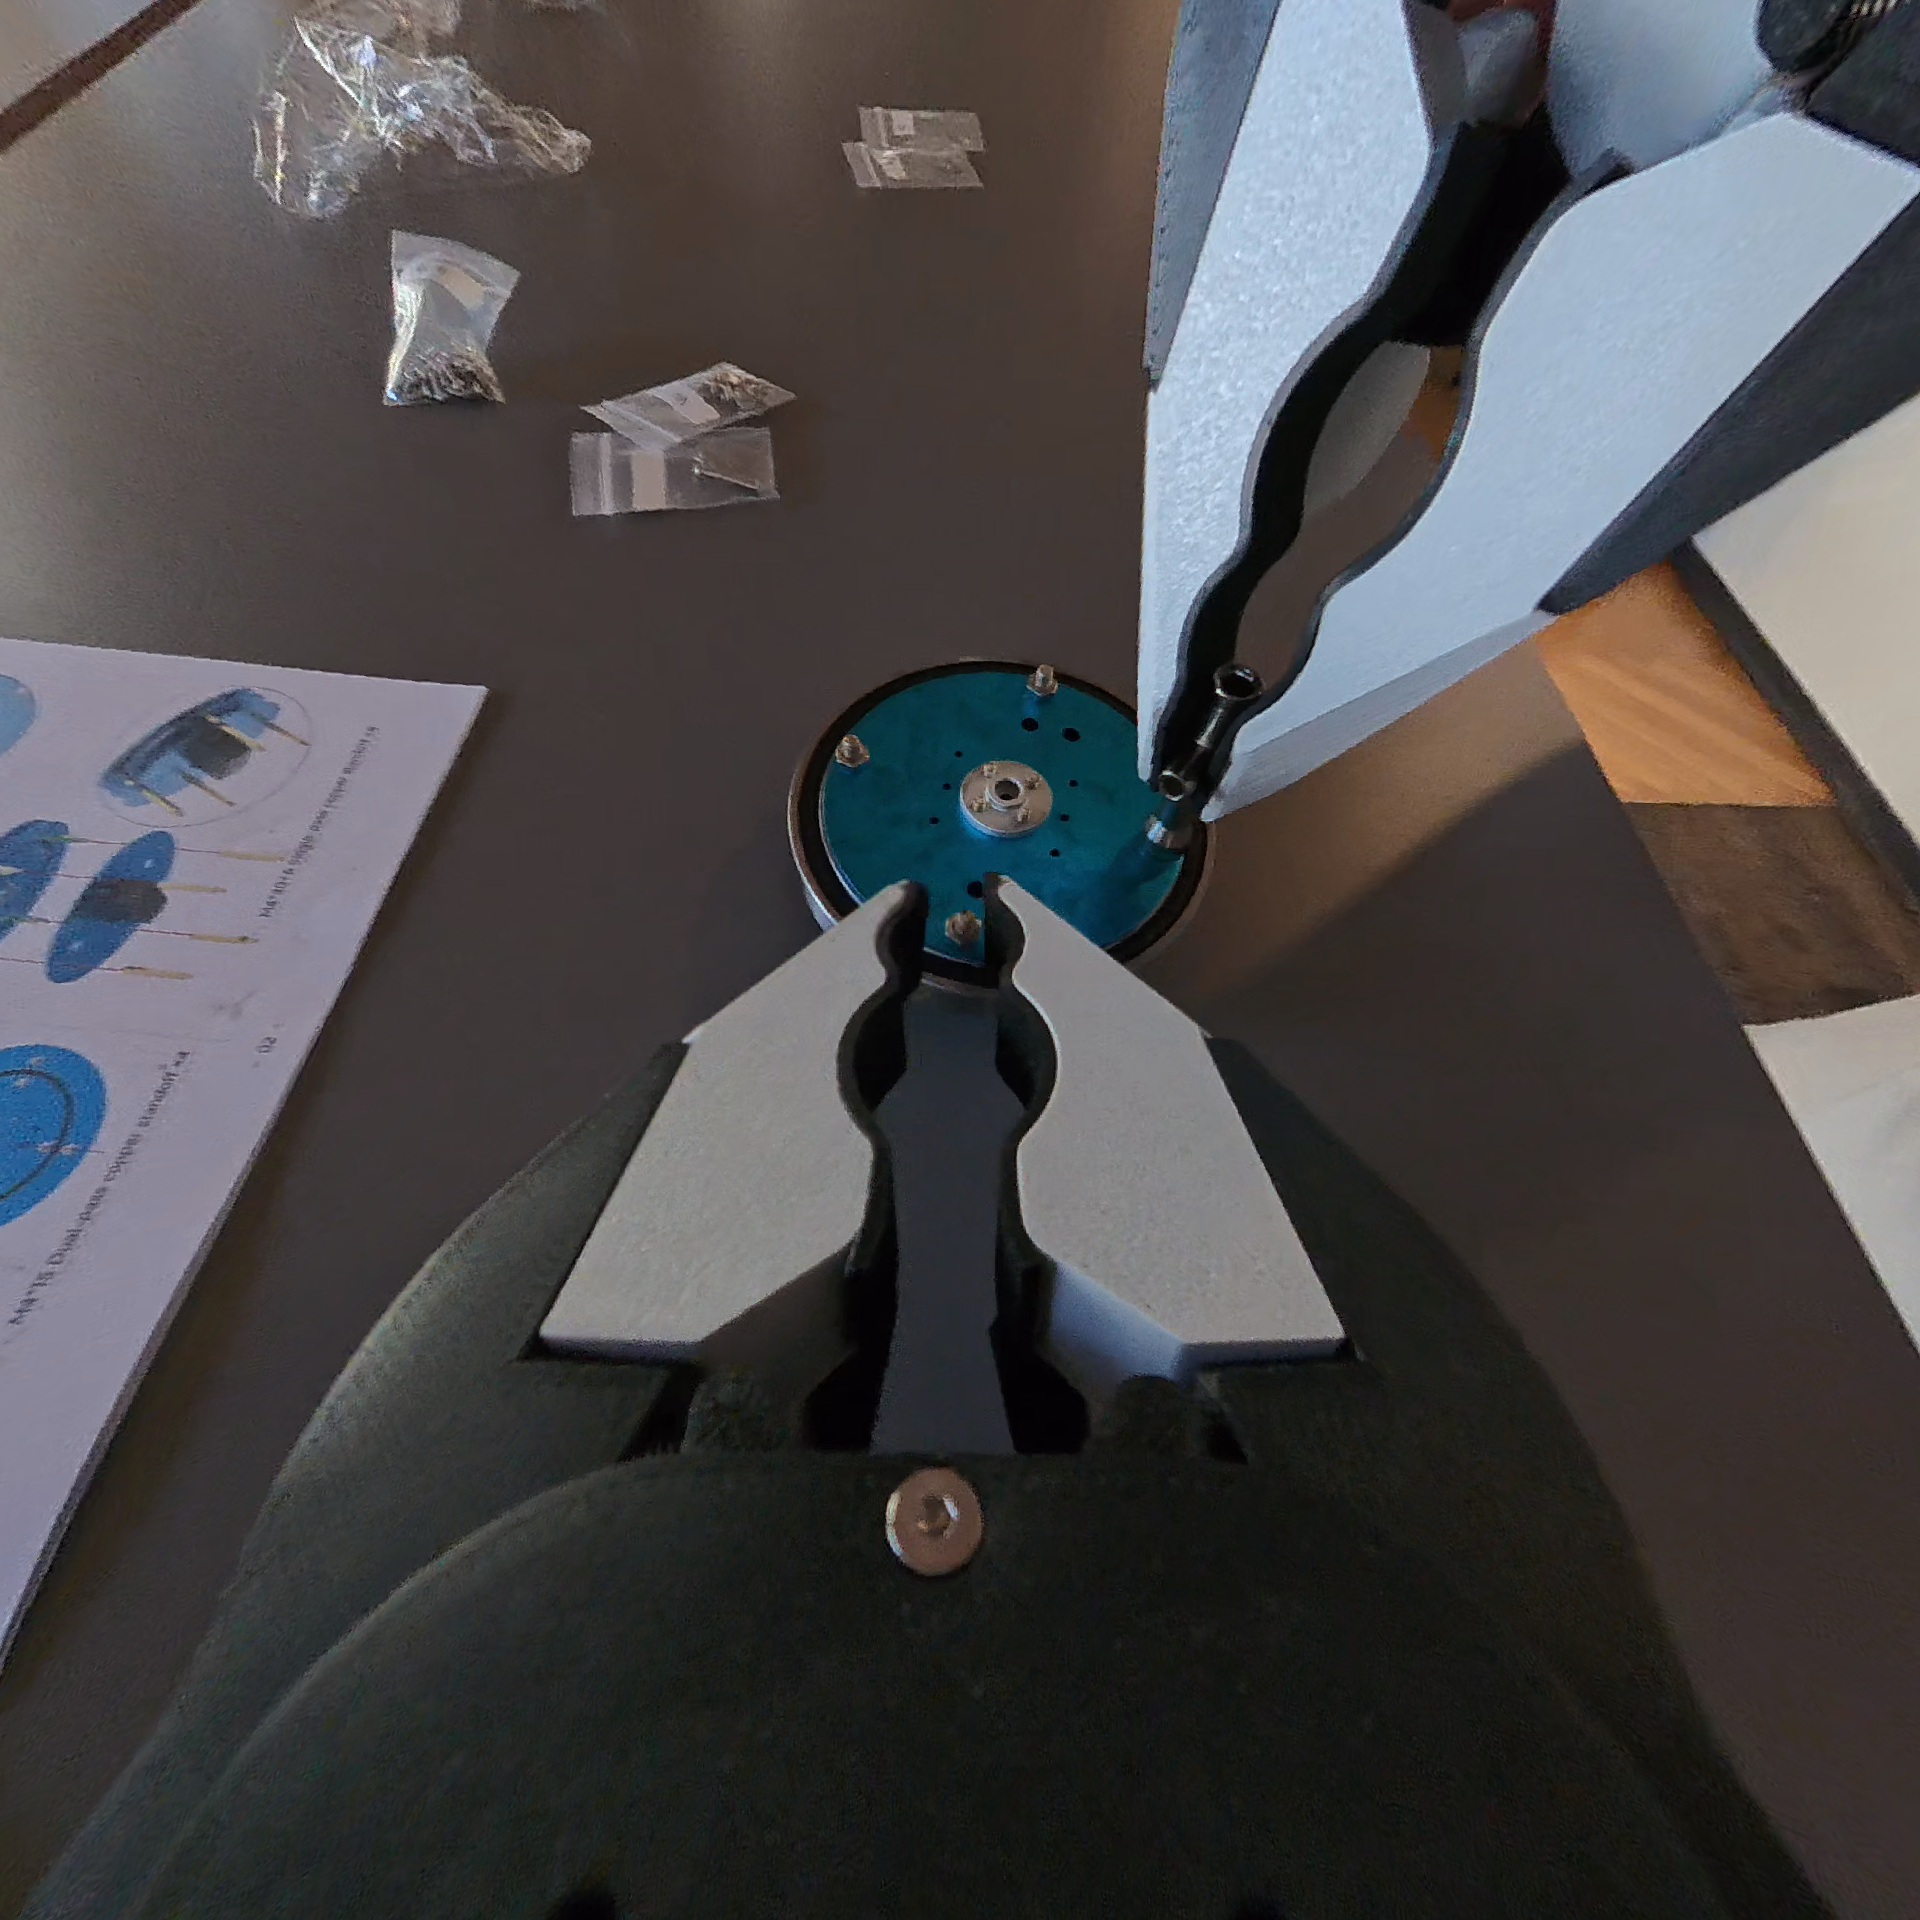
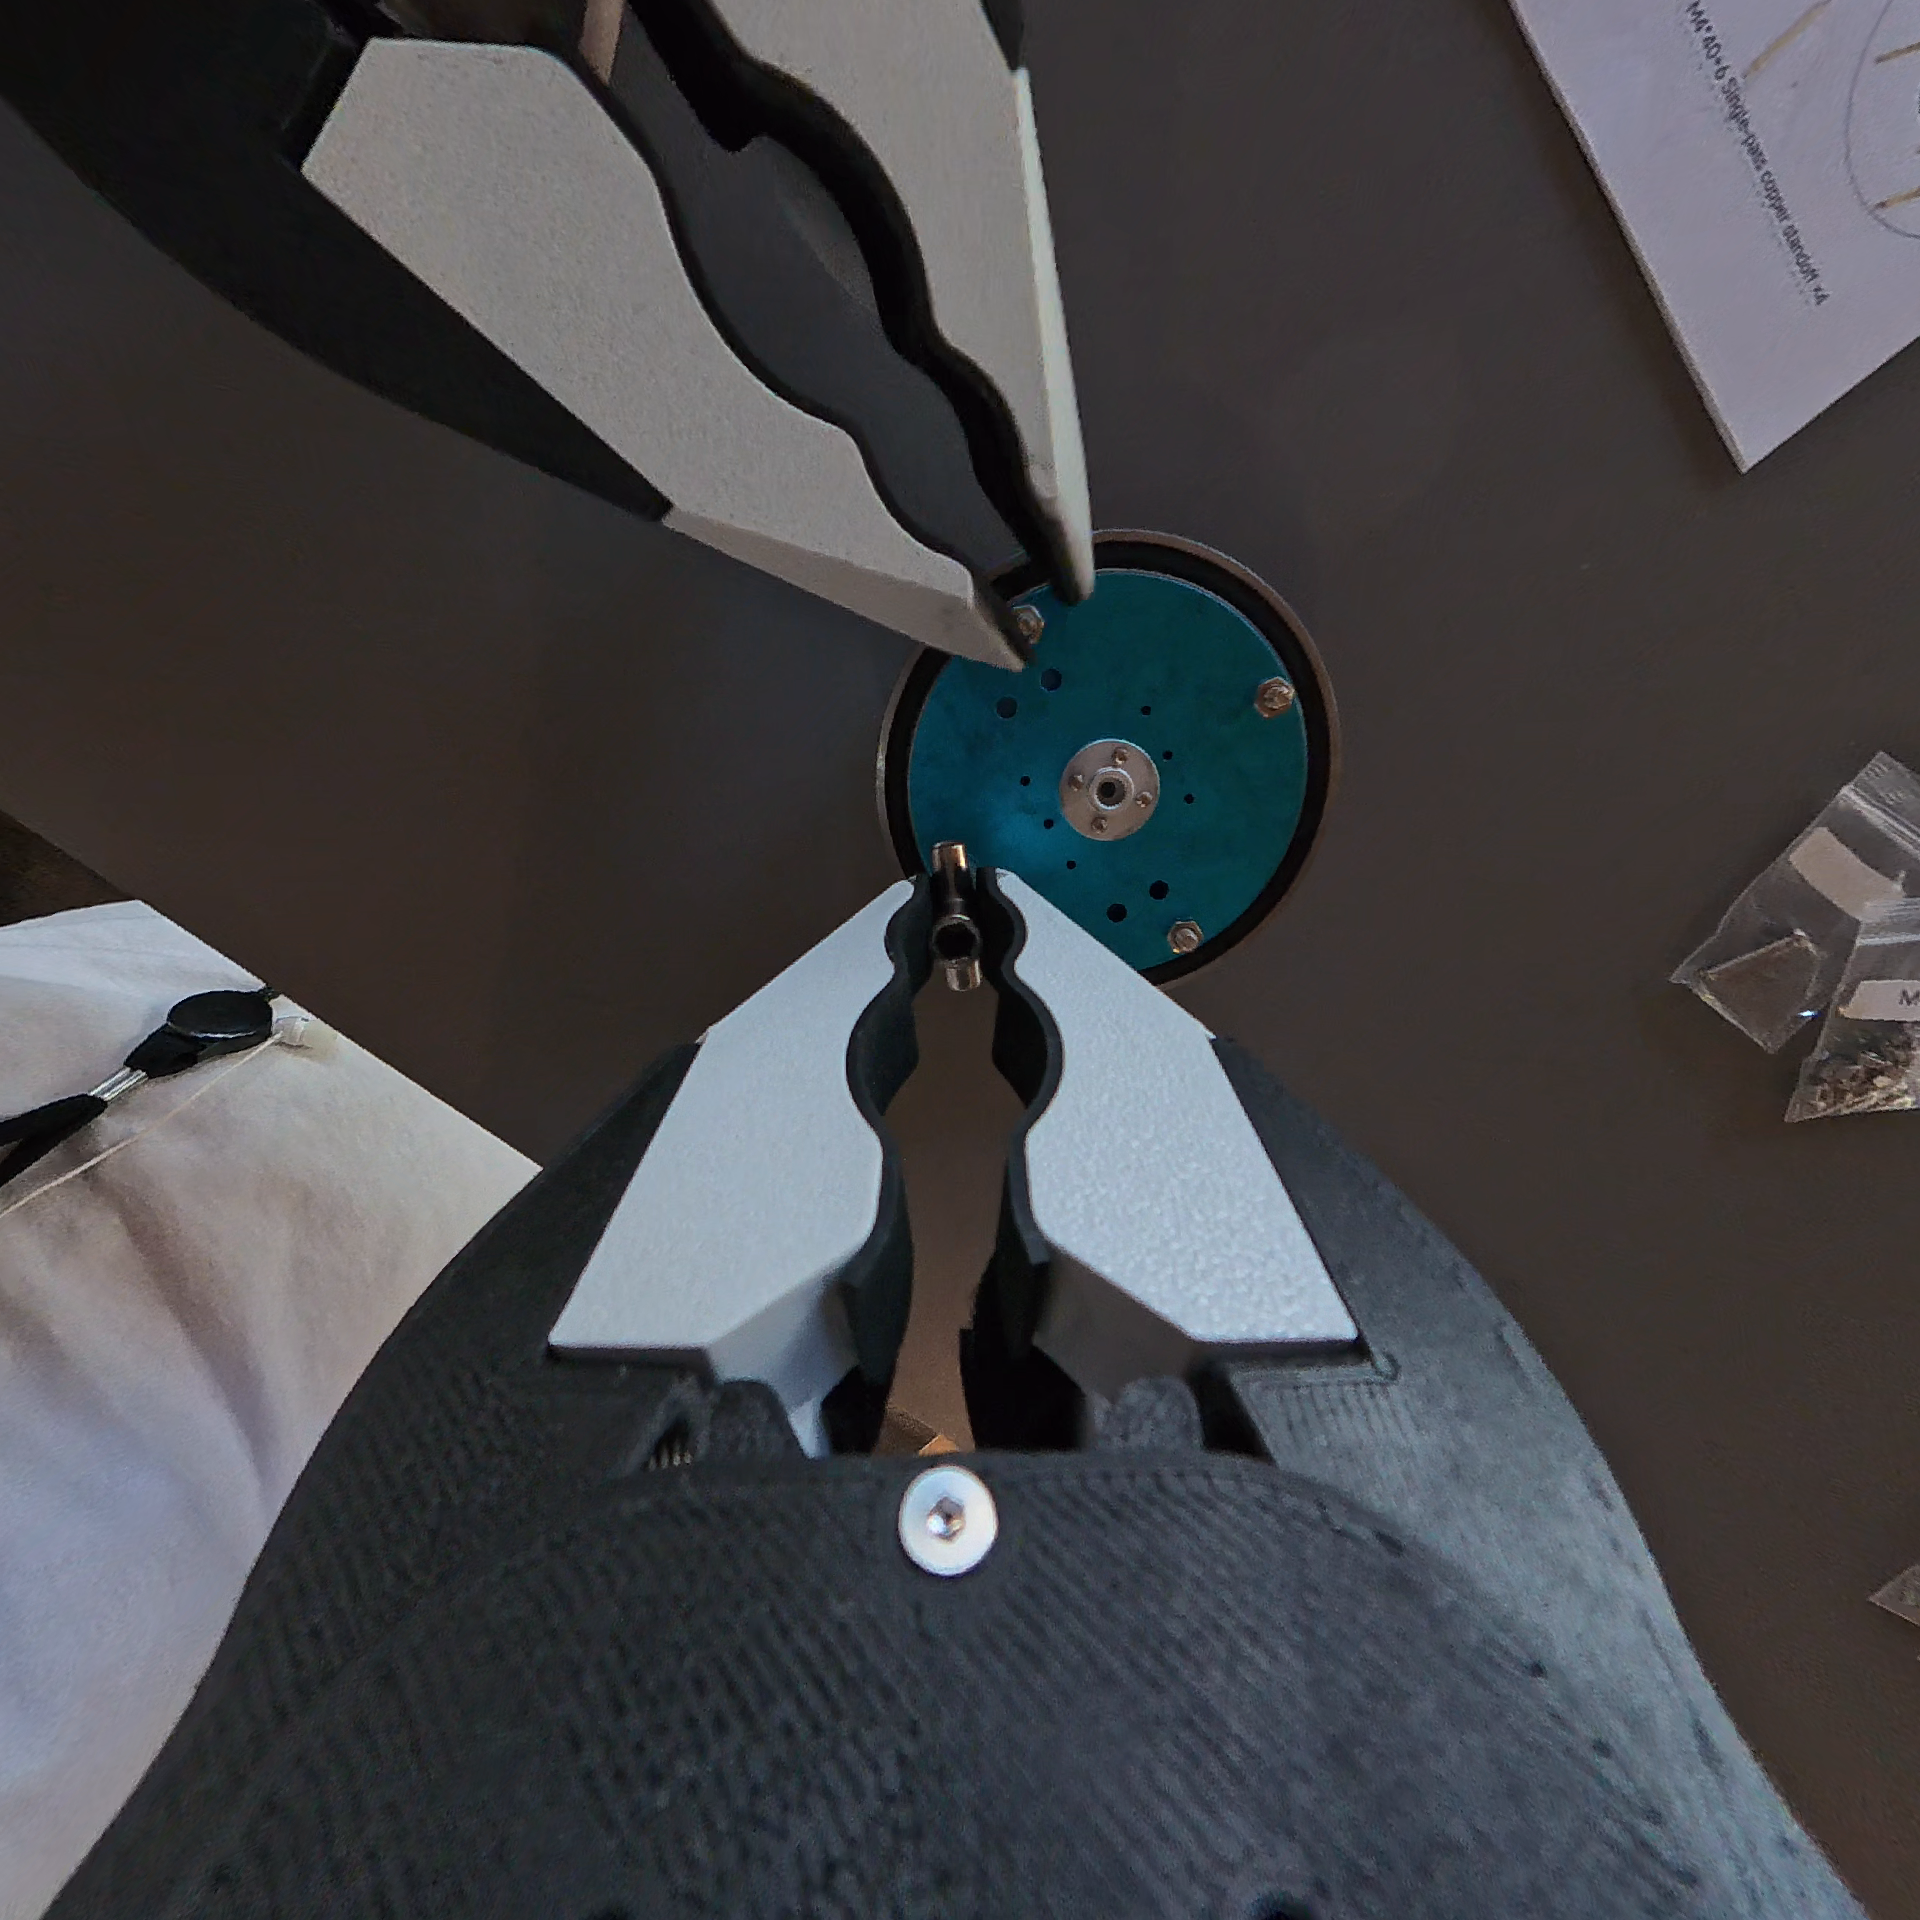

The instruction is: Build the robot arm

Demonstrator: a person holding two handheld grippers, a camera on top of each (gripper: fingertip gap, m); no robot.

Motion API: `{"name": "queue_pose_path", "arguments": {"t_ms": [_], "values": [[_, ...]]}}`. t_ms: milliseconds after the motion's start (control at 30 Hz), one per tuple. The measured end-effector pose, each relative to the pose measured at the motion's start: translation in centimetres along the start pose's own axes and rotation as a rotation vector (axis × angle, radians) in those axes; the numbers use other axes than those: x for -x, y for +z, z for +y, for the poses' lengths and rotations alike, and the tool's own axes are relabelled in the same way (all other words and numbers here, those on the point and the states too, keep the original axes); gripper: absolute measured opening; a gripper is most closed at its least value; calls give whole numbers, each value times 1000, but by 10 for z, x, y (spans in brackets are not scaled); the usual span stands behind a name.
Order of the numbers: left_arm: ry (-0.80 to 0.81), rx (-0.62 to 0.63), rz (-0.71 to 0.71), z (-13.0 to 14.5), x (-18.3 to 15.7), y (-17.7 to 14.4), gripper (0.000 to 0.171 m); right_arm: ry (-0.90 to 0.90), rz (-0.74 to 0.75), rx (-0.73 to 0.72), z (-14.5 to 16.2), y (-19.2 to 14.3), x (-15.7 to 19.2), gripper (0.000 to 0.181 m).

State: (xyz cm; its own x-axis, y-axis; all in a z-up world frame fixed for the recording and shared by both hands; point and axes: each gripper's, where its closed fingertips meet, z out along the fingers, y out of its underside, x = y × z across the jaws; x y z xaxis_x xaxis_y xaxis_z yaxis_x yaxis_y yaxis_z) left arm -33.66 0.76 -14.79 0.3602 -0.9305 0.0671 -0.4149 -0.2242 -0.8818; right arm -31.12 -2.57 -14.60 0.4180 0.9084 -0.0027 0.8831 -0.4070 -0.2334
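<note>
The blue disc [image 1: 992,821] lies flat on the dark table [image 1: 727,582], set in a round metal base with a dark rim, between the two grippers. It carries a silver hub [image 1: 1005,798] at its centre, small drilled holes and hex nuts near its edge.

At the far left of the left wrist view a printed instruction sheet [image 1: 156,987] with blue diagrams lies flat on the table. Beyond it sit the containers: a crumpled clear wrapper [image 1: 405,104], whose contents cannot be told; an upright clear bag [image 1: 442,322] with a heap of small dark screws at its bottom; two flat zip bags [image 1: 681,442] lying one partly over the other, each with a few small metal parts; and farther off a pair of small flat bags [image 1: 914,145], too small to tell what they hold.

The left gripper [image 1: 954,896] reaches in low from the near side, its fingers pointing forward over the disc's edge. Its jaws stand a narrow gap apart, one tip on either side of a hex nut [image 1: 963,925] at the disc's near edge; whether they pinch it cannot be told.

The right gripper [image 2: 954,902] comes down steeply from the right, tips at the disc's rim. Its jaws are closed on a small cross-shaped socket wrench [image 2: 952,935], dark with silver ends. One silver end points down at the disc's edge.

A person's light garment [image 2: 156,1247] shows at the left of the right wrist view.
</note>
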Motion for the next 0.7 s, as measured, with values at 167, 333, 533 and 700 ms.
{"name": "queue_pose_path", "arguments": {"t_ms": [167,333,533,700], "values": [[30,34,-3,7,-2,2,5,0,-2,1,0,0,0,8],[69,33,-46,6,-1,3,5,3,4,4,0,0,0,8],[88,38,-80,3,1,10,4,-9,12,24,2,0,-2,8],[15,41,-113,3,-1,10,1,39,10,28,5,0,-7,9]]}}
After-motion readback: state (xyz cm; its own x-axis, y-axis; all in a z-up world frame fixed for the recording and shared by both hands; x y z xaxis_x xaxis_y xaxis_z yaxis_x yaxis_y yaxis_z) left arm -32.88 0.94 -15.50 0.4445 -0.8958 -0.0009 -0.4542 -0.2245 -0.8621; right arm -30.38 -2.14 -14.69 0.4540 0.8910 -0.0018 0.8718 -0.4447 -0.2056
